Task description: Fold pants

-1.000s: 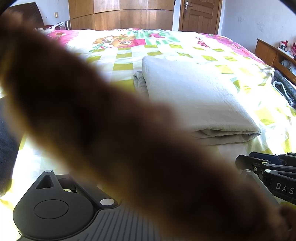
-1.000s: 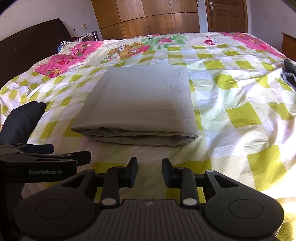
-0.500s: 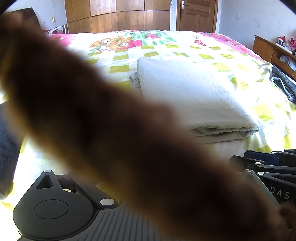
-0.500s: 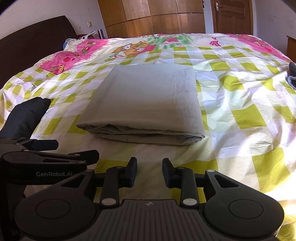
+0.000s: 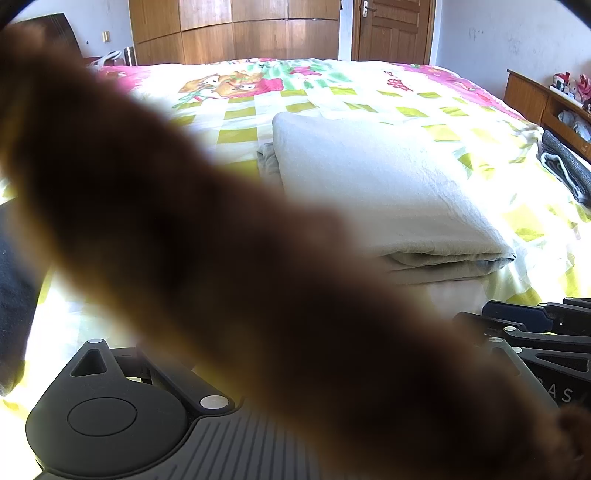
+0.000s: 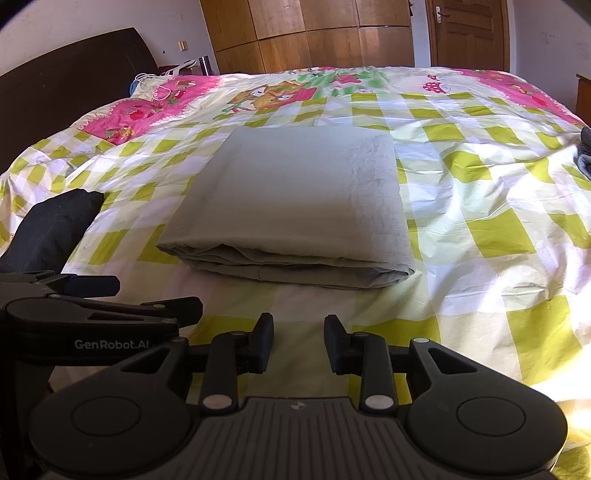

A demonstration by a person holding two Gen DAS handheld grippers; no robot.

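The pale grey-green pants point(image 6: 295, 206) lie folded into a flat rectangle on the checked bedspread point(image 6: 498, 236), also seen in the left wrist view point(image 5: 388, 184). My right gripper point(image 6: 298, 341) hovers just in front of the near folded edge, jaws open a small gap and empty. It also shows at the right edge of the left wrist view point(image 5: 535, 325). My left gripper shows at the left of the right wrist view point(image 6: 110, 295), side-on. In its own view a blurred brown shape point(image 5: 221, 240), close to the lens, hides its fingers.
A black garment point(image 6: 51, 229) lies on the bed at the left. A dark grey folded item point(image 5: 565, 166) sits at the bed's right edge beside a wooden shelf point(image 5: 535, 96). A dark headboard point(image 6: 74, 81) and wooden wardrobe point(image 6: 314, 33) stand behind.
Both grippers have drifted slightly back and up from the folded pants. The pants have not moved. The brown blur still covers the left wrist view.
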